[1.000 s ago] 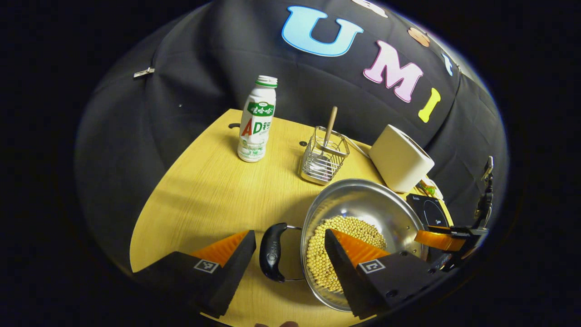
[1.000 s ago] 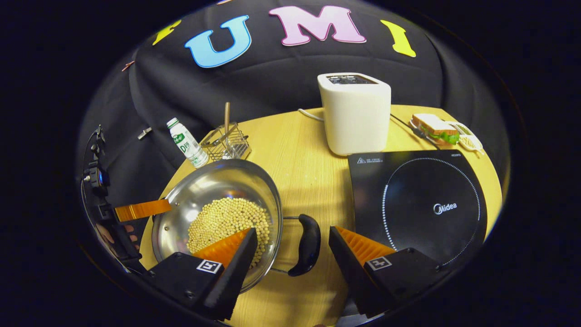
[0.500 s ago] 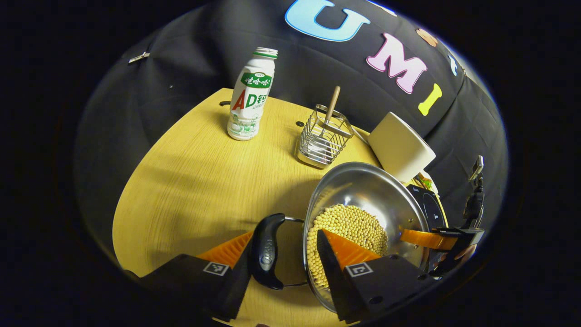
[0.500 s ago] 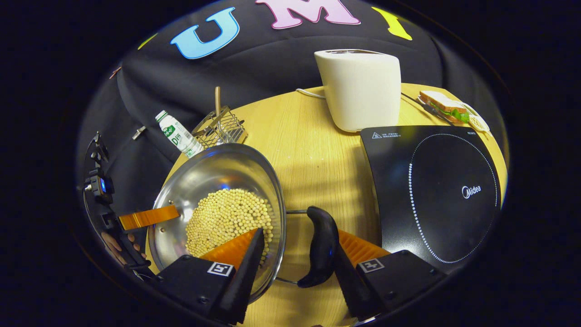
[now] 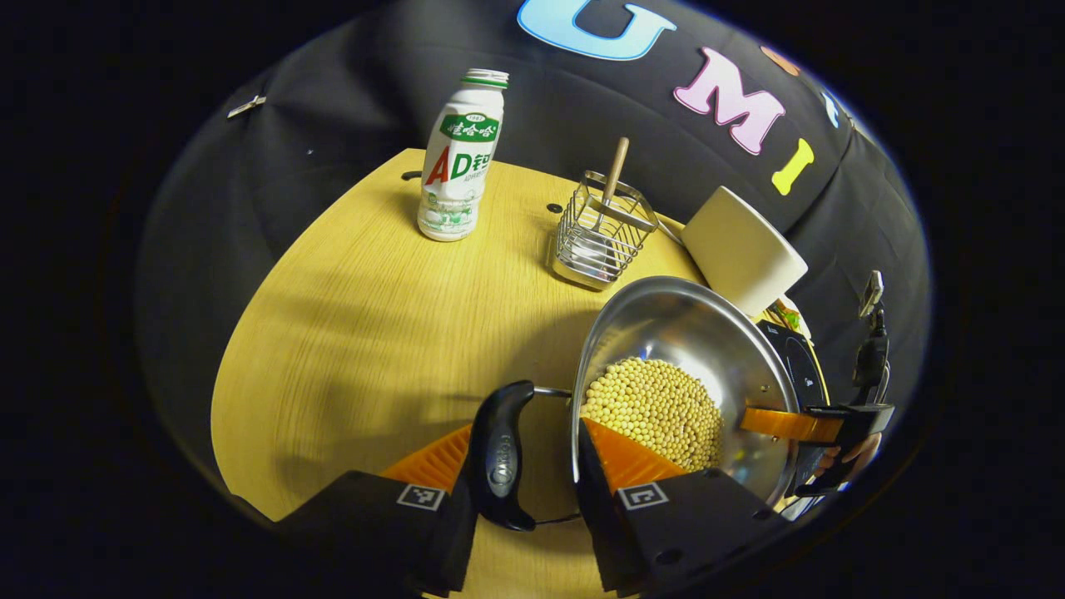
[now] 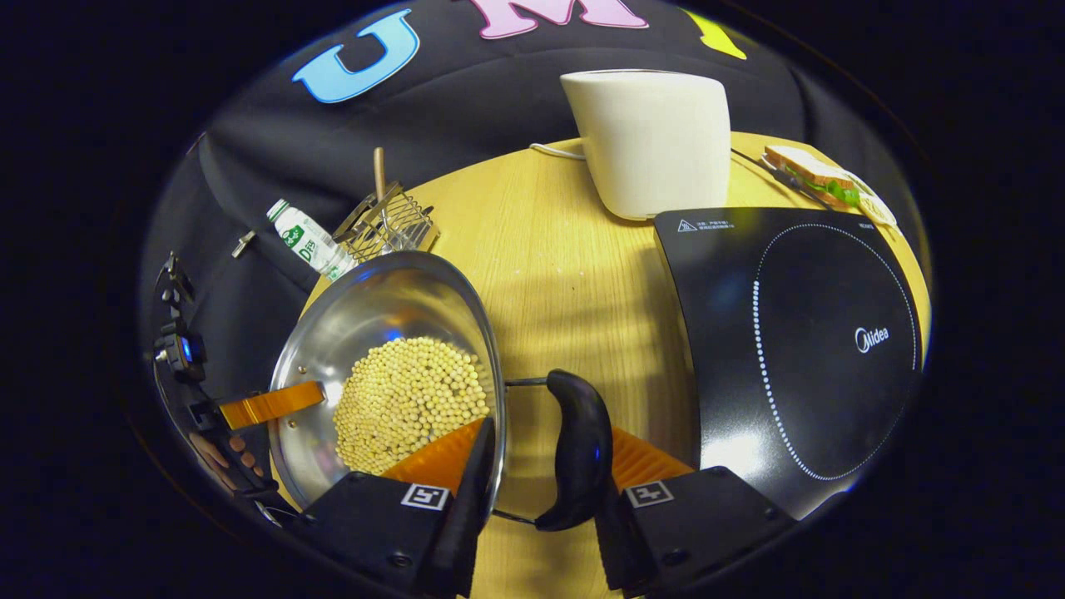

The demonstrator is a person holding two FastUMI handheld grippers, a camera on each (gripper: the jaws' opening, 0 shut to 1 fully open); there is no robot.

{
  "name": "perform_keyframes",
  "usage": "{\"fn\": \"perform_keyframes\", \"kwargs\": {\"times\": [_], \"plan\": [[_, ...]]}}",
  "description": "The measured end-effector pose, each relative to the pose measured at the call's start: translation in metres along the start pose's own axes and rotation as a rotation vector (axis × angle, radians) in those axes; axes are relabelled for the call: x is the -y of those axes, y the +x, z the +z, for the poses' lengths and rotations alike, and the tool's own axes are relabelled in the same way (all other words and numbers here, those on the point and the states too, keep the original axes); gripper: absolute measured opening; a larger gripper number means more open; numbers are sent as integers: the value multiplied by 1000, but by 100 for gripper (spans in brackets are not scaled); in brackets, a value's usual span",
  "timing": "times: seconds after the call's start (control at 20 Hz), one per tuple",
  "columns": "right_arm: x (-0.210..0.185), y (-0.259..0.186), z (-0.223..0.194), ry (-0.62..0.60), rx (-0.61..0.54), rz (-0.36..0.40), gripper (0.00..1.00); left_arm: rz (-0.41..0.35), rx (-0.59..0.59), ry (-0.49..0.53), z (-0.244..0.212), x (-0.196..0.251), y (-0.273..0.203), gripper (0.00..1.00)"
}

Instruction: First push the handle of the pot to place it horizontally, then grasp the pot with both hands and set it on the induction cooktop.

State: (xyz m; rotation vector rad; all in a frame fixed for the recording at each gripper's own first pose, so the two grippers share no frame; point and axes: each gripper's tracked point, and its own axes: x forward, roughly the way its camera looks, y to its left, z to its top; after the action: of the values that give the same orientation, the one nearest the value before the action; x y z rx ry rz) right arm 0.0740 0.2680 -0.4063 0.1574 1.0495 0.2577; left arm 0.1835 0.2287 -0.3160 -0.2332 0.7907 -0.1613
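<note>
Left gripper view shows the left tongs (image 5: 522,507) closing around the pot's left handle (image 5: 501,456), one finger outside it and the other inside the rim; whether both press on it I cannot tell. The right tongs (image 6: 537,512) stand the same way around the right handle (image 6: 576,449) — grip likewise uncertain. The steel pot (image 6: 391,308) sits on the counter (image 6: 566,274) beside the induction cooktop (image 6: 790,349), not yet on it. My judgement: rigid polished steel, slippery at the rim, and weighty with its load of soybeans (image 6: 412,399), which will roll if it tips. The two moulded loop handles are the places to hold — lift both level together
</note>
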Motion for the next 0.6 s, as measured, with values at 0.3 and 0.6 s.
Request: {"fn": "perform_keyframes", "kwargs": {"times": [0.3, 0.6], "plan": [[-3, -14, 7, -61, 16, 0, 55, 20, -29, -32, -12, 2, -7, 57], [-2, -47, 24, -81, 45, 22, 55, 36, 20, -12, 2, 27, -38, 57]]}}
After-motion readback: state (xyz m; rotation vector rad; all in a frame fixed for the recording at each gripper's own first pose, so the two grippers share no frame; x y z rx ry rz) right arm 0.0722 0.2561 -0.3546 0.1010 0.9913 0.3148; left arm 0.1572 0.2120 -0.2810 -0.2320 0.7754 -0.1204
